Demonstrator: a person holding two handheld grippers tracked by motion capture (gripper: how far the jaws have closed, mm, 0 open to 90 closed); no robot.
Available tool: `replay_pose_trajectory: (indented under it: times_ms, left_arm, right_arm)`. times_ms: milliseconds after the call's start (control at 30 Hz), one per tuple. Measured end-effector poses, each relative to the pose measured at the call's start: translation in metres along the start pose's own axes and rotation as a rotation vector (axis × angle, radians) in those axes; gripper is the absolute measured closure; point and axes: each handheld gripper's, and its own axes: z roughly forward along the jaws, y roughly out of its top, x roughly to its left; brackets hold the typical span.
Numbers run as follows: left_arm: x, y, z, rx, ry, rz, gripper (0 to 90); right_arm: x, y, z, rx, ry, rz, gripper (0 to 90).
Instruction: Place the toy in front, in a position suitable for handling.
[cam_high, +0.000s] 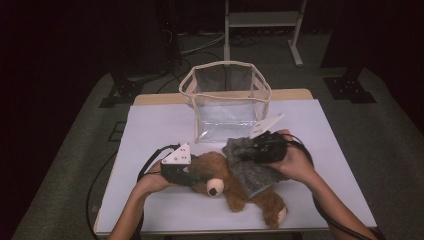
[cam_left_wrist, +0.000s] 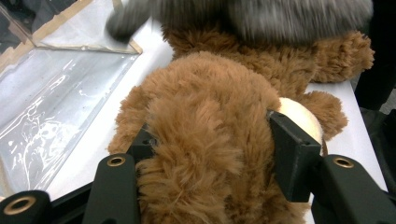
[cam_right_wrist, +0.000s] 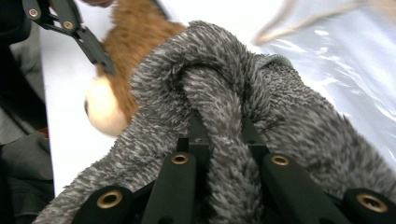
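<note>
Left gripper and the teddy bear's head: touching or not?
Touching. In the left gripper view, the left gripper has both black jaws pressed into the brown fur of the teddy bear, its head squeezed between them.

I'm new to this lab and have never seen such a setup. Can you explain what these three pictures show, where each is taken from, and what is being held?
A person sits at a table with a hand-held two-jaw gripper in each hand. The high view looks down from above the person's side. The other two pictures come from cameras riding on the grippers, looking along their black jaws.

On the table lie a brown teddy bear and a clear bag standing open behind it. A grey fuzzy cloth lies over the bear.

The left gripper clamps the bear's head. The right gripper is pinched shut on a fold of the cloth.
</note>
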Motion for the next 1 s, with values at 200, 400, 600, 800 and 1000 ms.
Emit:
replay_pose_trajectory:
  times_ms: [200, 400, 600, 800, 1000]
  left_arm:
    - [0.003, 0.002, -0.001, 0.005, -0.027, -0.018, 43.2]
    - [0.014, 0.013, 0.009, 0.005, -0.034, -0.079, 30.5]
    - [0.005, 0.012, 0.014, 0.028, -0.011, -0.038, 42.5]
    - [0.0, 0.01, 0.012, 0.03, -0.009, -0.015, 44.4]
    - [-0.001, 0.01, 0.012, 0.031, -0.016, -0.01, 44.5]
  right_arm:
    - [-0.008, -0.027, -0.002, 0.001, -0.008, 0.054, 79.9]
    - [0.001, -0.035, 0.011, -0.033, 0.015, 0.053, 80.7]
    - [-0.006, -0.045, -0.009, -0.04, -0.011, 0.059, 80.5]
    - [-0.024, -0.079, -0.044, -0.008, -0.088, 0.149, 80.4]
    - [-0.028, -0.078, -0.072, -0.062, -0.102, 0.181, 80.3]
